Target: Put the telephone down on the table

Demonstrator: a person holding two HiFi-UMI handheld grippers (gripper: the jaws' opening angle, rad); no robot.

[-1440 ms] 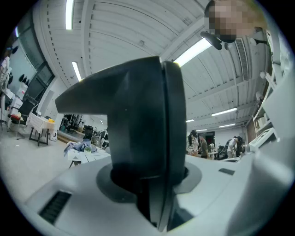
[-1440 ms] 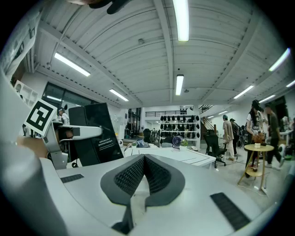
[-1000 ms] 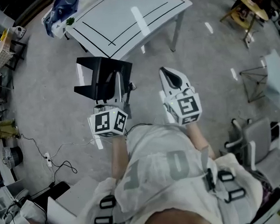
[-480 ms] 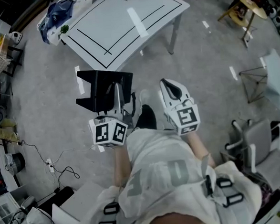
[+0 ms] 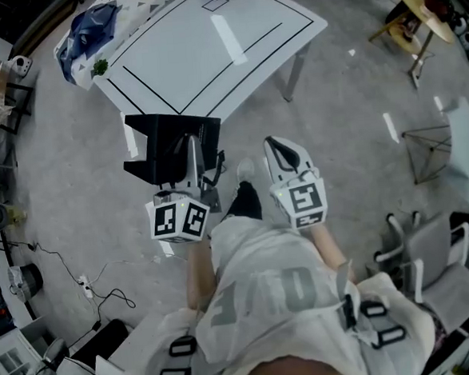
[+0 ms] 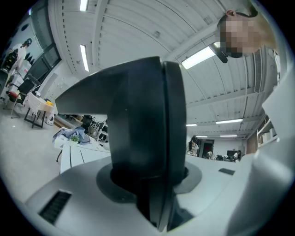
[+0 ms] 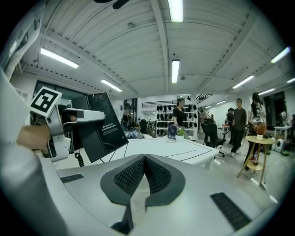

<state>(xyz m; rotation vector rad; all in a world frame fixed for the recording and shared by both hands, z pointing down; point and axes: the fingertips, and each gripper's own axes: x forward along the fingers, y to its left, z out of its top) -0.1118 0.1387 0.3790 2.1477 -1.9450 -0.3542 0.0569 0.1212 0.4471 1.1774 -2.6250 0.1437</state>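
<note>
My left gripper [image 5: 193, 152], clamped on the telephone [image 5: 163, 139], holds it upright just short of the table [image 5: 209, 56]'s near edge; my right gripper [image 5: 283, 146], jaws together and empty, is alongside.

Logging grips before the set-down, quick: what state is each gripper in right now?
Left gripper: closed on the telephone.
Right gripper: closed, nothing in it.

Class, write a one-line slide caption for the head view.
Black telephone gripped in the left tongs, short of the white table; right tongs shut and empty.
</note>
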